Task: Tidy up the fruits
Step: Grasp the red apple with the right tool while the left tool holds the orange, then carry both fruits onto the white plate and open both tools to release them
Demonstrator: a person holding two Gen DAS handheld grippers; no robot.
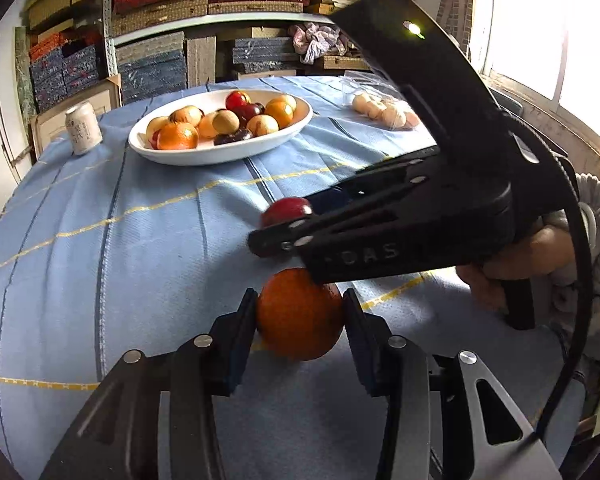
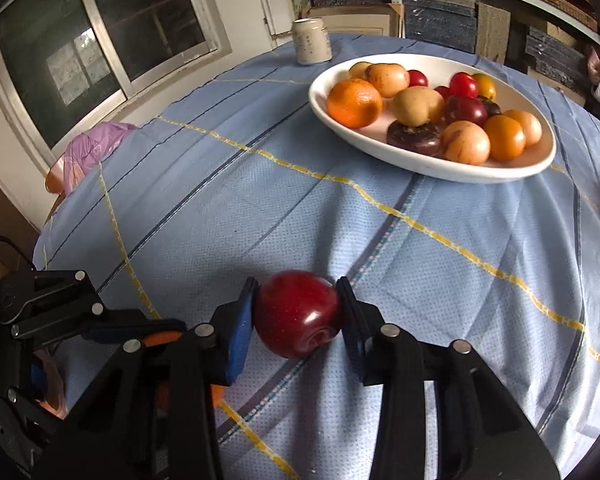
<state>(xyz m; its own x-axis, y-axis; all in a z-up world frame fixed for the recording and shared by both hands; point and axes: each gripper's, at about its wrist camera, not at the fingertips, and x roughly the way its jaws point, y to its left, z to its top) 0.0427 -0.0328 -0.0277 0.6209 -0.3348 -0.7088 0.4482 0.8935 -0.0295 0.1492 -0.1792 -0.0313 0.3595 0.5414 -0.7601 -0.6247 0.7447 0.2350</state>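
Observation:
My left gripper [image 1: 300,304] is shut on an orange [image 1: 300,316] that rests on the blue tablecloth [image 1: 140,260], a pad pressing each side. Just beyond it, my right gripper [image 1: 284,220] comes in from the right, held by a hand [image 1: 511,256], and is shut on a red apple [image 1: 284,210]. In the right wrist view the same apple [image 2: 298,316] sits on the cloth between the blue-faced pads of the right gripper [image 2: 298,300]. A left gripper finger [image 2: 60,300] shows at the lower left. A white oval bowl [image 1: 220,156] [image 2: 439,168] holding several fruits stands farther back.
A pale drink can [image 1: 83,128] [image 2: 311,42] stands at the table's far edge beside the bowl. A clear bag of pale round fruits [image 1: 383,110] lies at the back right. Purple cloth [image 2: 92,152] hangs at the table's left edge. Shelves of stacked boards lie beyond.

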